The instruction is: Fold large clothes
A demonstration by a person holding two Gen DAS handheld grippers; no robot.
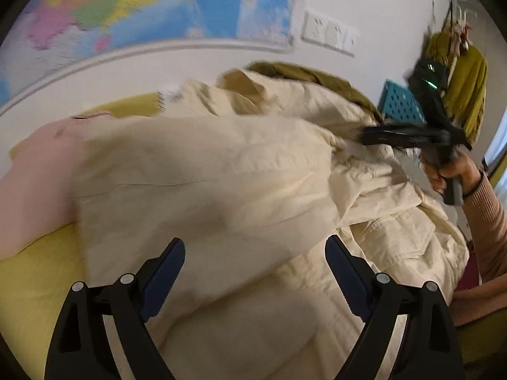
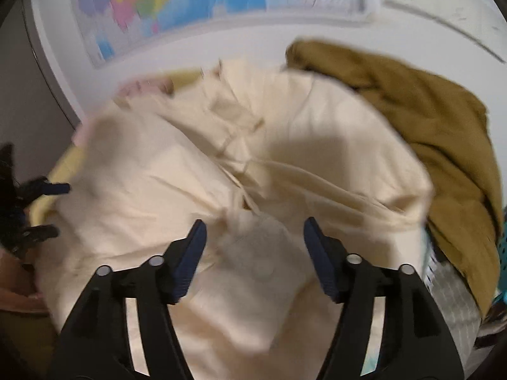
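Observation:
A large cream jacket lies crumpled on a yellow surface; it also fills the right wrist view. My left gripper is open and empty, just above the jacket's near edge. My right gripper is open and empty over a bunched grey-white patch of the jacket. In the left wrist view the right gripper reaches in at the jacket's right side, held by a hand. In the right wrist view the left gripper shows at the left edge.
An olive-brown garment lies behind the jacket at the right. A pink cloth lies at the left. A teal perforated basket stands by the wall. A coloured map and wall sockets are behind.

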